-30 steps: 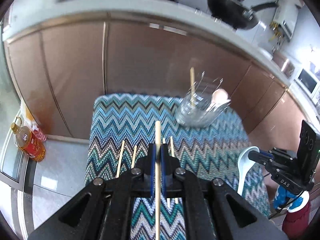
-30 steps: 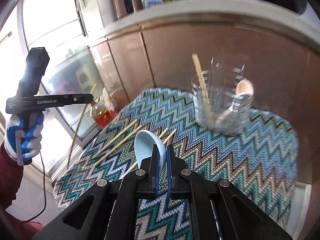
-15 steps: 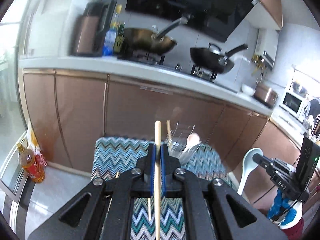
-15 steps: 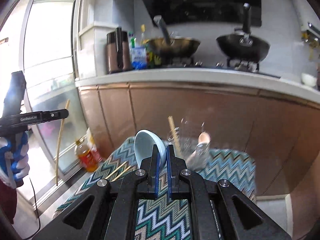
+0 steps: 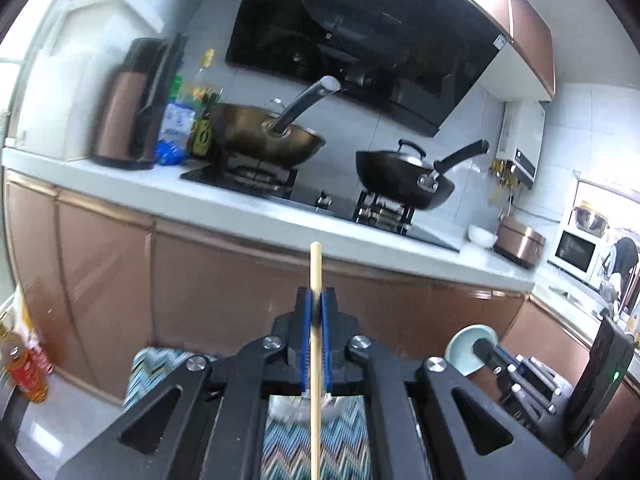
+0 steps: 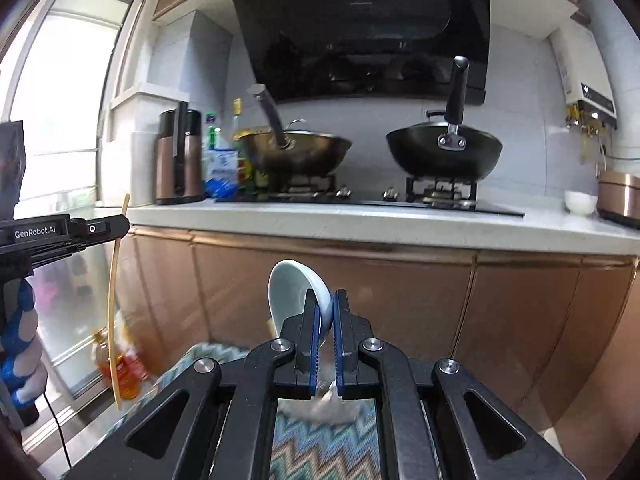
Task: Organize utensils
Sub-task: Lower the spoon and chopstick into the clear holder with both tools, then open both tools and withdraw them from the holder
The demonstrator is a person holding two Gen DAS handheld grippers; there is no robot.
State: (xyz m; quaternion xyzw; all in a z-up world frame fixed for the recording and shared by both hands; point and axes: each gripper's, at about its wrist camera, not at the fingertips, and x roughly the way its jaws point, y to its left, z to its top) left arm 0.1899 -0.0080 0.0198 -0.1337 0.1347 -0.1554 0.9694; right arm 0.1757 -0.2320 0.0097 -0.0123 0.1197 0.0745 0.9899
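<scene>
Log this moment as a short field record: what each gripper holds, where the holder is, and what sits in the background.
left gripper: shut on a wooden chopstick, held upright
right gripper: shut on a pale blue ceramic spoon, bowl end up
clear glass holder: below both grippers on the zigzag cloth, mostly hidden and blurred
background: counter with two woks on the stove
task state: neither utensil is in the holder yet

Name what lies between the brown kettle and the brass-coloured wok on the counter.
In the right wrist view, bottles and a blue-and-white packet stand between the kettle and the wok. The left wrist view shows them too, blurred.
</scene>
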